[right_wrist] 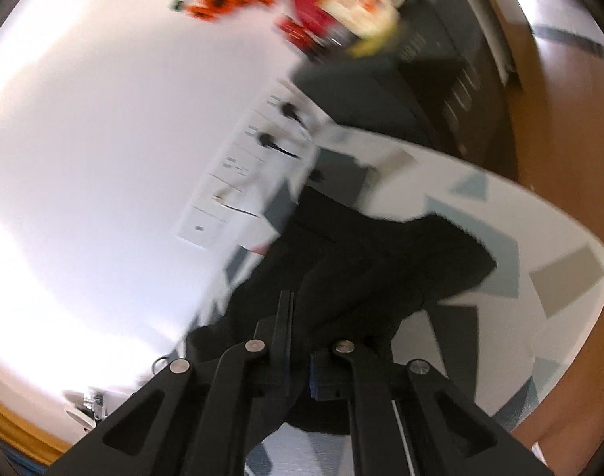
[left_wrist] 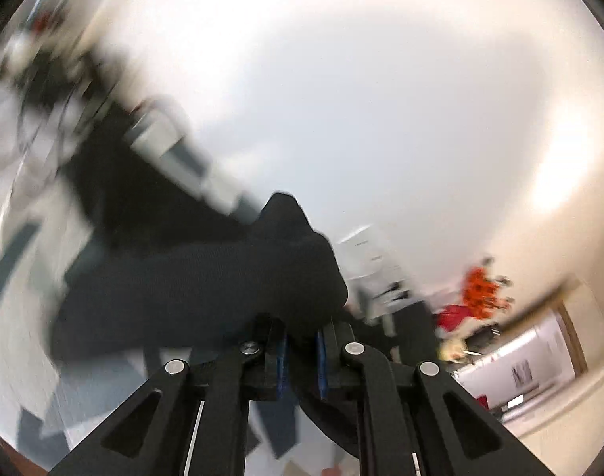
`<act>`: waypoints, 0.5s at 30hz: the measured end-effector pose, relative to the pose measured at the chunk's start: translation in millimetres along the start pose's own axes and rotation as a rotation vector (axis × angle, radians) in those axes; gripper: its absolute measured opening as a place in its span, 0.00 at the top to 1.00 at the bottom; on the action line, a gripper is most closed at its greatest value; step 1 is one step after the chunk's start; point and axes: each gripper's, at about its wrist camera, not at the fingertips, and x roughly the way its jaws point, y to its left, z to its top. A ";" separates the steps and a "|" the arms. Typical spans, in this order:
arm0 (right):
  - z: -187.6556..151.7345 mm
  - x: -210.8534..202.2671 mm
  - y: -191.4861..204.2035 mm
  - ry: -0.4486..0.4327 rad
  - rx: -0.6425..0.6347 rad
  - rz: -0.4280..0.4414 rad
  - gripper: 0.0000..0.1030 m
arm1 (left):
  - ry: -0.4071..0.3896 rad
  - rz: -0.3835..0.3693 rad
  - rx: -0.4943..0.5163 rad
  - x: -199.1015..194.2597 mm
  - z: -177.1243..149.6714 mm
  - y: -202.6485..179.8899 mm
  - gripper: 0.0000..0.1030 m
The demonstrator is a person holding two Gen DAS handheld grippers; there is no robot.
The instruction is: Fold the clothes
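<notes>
Squarely between each gripper [left_wrist: 301, 351] — black garment [left_wrist: 206, 277]

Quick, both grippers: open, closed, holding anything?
Left gripper: closed on the black garment.
Right gripper: closed on the same black garment.

Bright washed-out glare, heavy motion blur, fisheye-warped dark edges
</notes>
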 end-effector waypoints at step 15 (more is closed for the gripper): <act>-21.5 -62.9 13.2 -0.051 0.027 -0.102 0.95 | 0.138 0.017 -0.213 -44.3 -38.4 52.0 0.90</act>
